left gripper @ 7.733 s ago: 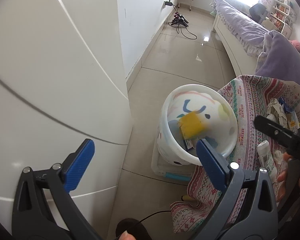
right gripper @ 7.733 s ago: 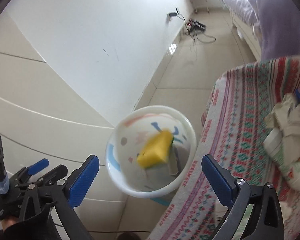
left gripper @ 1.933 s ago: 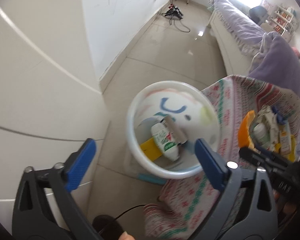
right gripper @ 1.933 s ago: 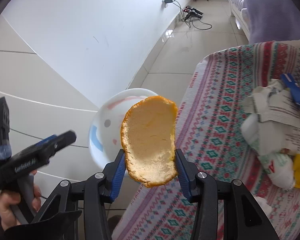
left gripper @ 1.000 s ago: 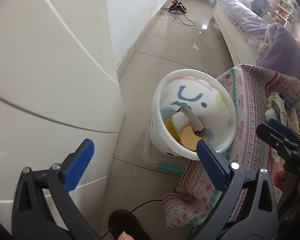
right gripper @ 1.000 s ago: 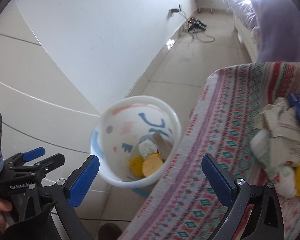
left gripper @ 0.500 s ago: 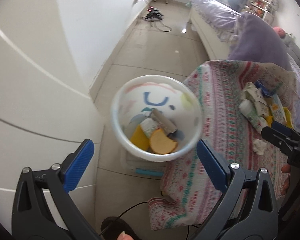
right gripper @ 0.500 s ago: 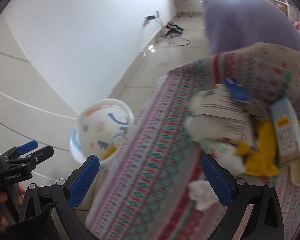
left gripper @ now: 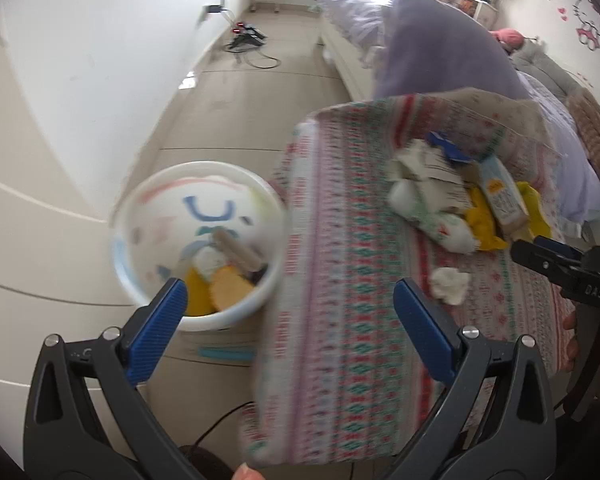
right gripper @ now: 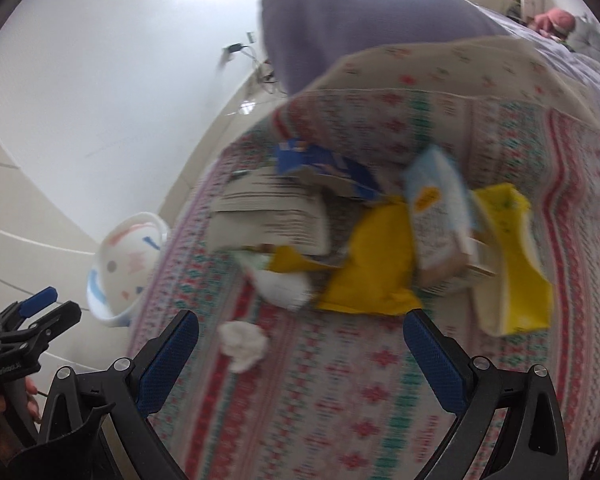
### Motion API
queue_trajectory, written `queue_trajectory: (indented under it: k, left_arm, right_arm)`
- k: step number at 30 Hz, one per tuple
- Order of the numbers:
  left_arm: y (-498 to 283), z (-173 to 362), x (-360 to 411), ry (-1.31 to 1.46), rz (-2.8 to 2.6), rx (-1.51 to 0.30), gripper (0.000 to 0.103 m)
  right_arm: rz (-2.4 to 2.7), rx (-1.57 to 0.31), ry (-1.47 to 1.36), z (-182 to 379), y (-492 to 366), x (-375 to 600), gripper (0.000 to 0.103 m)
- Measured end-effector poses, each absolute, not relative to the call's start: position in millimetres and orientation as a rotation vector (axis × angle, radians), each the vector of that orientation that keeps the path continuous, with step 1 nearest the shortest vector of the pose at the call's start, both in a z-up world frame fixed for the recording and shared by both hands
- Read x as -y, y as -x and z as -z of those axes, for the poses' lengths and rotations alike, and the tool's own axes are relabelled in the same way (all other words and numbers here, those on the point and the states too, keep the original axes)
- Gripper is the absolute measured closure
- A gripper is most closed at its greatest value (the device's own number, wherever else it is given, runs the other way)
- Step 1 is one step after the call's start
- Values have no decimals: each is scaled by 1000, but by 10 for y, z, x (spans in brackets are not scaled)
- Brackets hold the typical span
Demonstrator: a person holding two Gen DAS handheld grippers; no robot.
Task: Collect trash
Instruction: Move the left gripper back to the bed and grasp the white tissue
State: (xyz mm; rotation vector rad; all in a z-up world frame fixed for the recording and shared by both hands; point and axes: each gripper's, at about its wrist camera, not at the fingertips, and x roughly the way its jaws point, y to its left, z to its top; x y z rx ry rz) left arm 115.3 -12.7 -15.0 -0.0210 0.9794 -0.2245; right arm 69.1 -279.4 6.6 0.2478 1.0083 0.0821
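Right wrist view: left of yellow wrapper (right gripper: 374, 268), crumpled tissue (right gripper: 242, 342) on patterned cloth (right gripper: 380, 380), light, soft, best pinched across its middle; right gripper (right gripper: 300, 354) spread empty, left gripper (left gripper: 288, 322) likewise

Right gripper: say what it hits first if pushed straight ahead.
Probably the yellow wrapper in the trash pile on the patterned cloth. The right gripper is open and empty; blur makes depth uncertain.

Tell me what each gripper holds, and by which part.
Nothing. The left gripper and right gripper are both open and empty.
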Motion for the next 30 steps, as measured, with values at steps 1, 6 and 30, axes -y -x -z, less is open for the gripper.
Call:
queue_trajectory:
  k: [1,6,30]
  left_arm:
    - [-1148,167,225,9,239,-977,1]
    - [-1116,309,611,-48,302,-1003,1]
    - [-1164,745,1560,-70,458,-1085,65]
  right_arm:
    - [-72,-1011,-255,-54,-678,2866,0]
    - [-47,-1017,-276,-23,-616,3128,0]
    - [157,-1128,-447,407,-656,4541,0]
